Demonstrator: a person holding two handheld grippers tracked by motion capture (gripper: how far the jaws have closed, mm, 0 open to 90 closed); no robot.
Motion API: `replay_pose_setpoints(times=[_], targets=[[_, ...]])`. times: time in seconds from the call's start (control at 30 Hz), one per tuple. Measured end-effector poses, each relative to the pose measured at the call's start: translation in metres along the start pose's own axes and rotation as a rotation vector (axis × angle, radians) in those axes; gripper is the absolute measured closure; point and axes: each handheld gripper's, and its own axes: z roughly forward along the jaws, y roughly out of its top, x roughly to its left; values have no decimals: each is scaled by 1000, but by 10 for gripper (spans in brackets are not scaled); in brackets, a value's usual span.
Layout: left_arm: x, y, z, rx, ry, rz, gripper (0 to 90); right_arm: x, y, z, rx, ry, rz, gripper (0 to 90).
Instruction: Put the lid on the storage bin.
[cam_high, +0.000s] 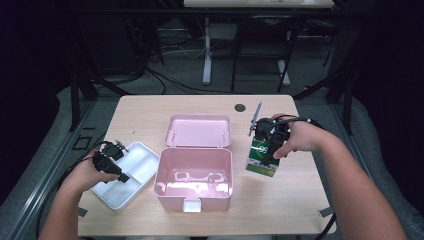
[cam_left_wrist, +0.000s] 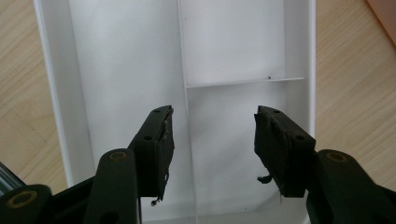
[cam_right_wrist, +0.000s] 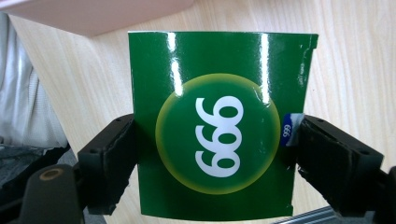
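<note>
Green box (cam_right_wrist: 217, 123) between right fingers (cam_right_wrist: 109, 161)

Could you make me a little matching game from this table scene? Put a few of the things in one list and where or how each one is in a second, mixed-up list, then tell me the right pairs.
Things:
1. green box
2. white tray
3. pink case
4. left gripper

States:
A. open, lid laid back, in the middle of the table
B. jaws apart, hovering over a divided compartment
C. clamped between two black jaws, at the table's right
D. lying at the table's left, its compartments bare

Pairs: 1-C, 2-D, 3-A, 4-B
</note>
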Motion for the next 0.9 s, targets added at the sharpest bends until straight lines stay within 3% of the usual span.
replay_pose_setpoints(times=[0.5, 0.9], targets=[[0, 0, 1, 4, -4, 3, 471, 16, 15, -24, 14, 4, -70, 166], [-1, 1, 0, 1, -3, 9, 472, 32, 42, -39, 16, 7, -128, 167]])
